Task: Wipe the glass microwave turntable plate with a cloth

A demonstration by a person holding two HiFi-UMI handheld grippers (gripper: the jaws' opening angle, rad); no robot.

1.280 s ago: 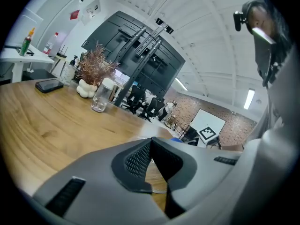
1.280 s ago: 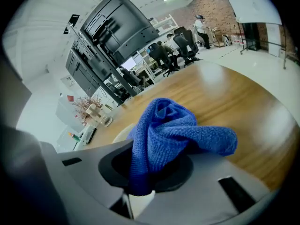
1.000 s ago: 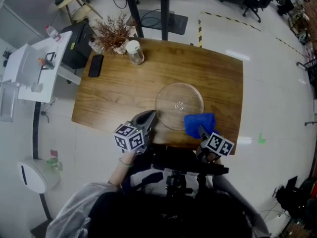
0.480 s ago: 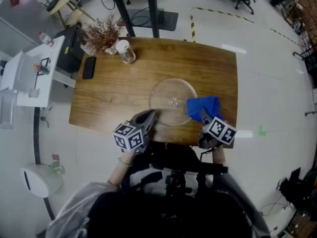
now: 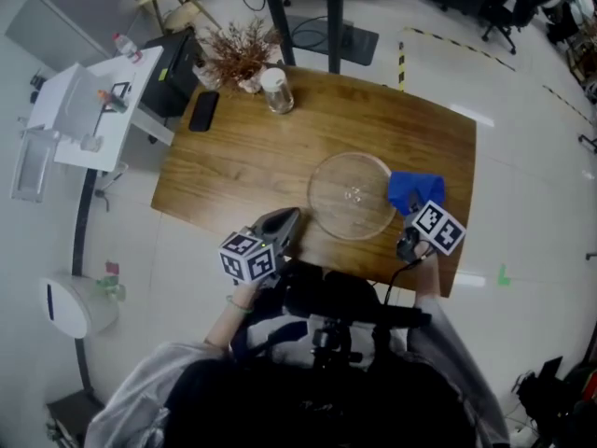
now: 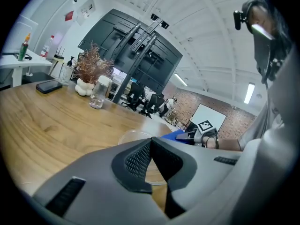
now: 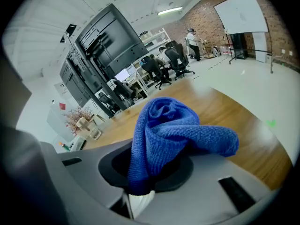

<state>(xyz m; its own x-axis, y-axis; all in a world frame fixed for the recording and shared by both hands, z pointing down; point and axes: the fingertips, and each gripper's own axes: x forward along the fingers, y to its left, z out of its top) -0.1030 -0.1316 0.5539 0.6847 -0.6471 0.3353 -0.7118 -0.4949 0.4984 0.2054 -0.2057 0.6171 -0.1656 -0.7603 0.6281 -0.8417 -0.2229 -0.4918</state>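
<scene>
Near edge of wooden table (image 5: 233,171): our left gripper (image 5: 284,219), jaws pressed together, nothing between them, tips just short of plate's near-left rim. Toward table's right edge, our right gripper (image 5: 413,218), jaws clamped on bunched blue cloth (image 5: 416,189). Cloth bulges up out of jaws, just beside plate's right rim; we cannot tell whether it touches glass. Glass turntable plate (image 5: 352,196) lies flat, right of table's middle. Beyond, at far left corner: black phone (image 5: 202,111), clear jar (image 5: 277,91) with white lid, dried plant (image 5: 238,52).
</scene>
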